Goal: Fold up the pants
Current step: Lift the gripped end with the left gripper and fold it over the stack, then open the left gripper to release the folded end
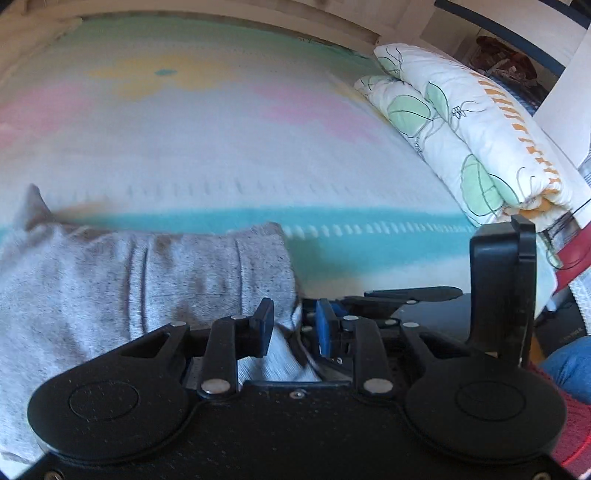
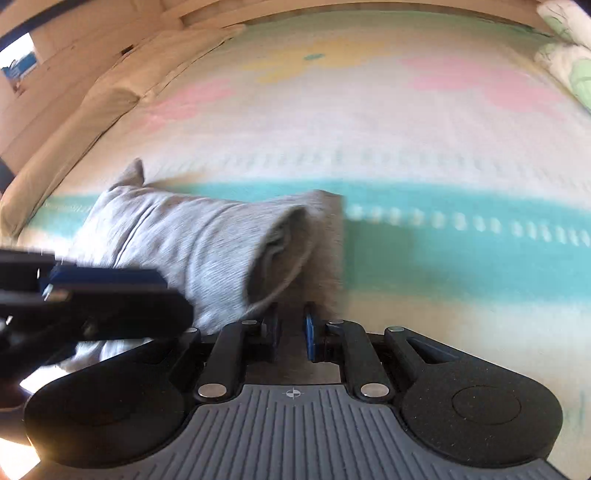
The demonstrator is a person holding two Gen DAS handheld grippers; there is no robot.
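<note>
Grey pants (image 1: pixel 147 280) lie bunched on the pastel bed cover (image 1: pixel 221 147), at the left in the left wrist view. My left gripper (image 1: pixel 293 325) is shut on a fold of the grey fabric that runs between its blue pads. In the right wrist view the pants (image 2: pixel 192 243) sit left of centre, with an open cuff facing me. My right gripper (image 2: pixel 291 332) is shut on the edge of that fabric. The left gripper (image 2: pixel 110 291) shows at the left of the right wrist view, blurred.
A folded white quilt with green shapes (image 1: pixel 461 140) lies at the right of the bed. A beige pillow (image 2: pixel 74 122) lies along the left edge. A wooden headboard (image 1: pixel 258 18) runs behind. The bed cover (image 2: pixel 406 129) stretches ahead.
</note>
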